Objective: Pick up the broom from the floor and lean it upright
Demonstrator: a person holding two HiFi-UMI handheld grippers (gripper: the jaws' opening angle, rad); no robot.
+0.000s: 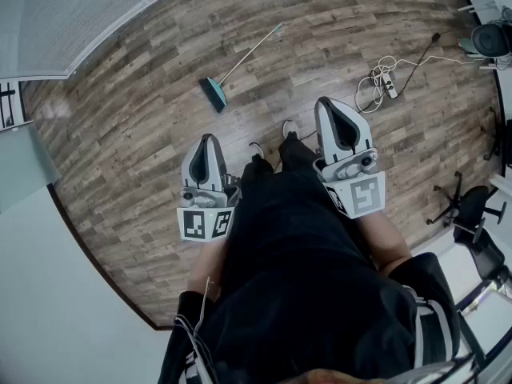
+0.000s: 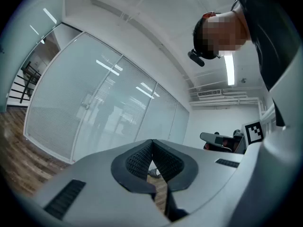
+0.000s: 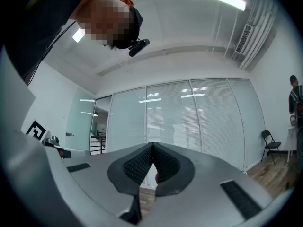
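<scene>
The fingers of the left gripper (image 1: 207,138) and the right gripper (image 1: 326,102) are clenched shut, with nothing in them. The broom (image 1: 240,61) lies flat on the floor (image 1: 144,122) out in front, well apart from both. Its brush end is nearer the left gripper. Its stick points away and to the right.
</scene>
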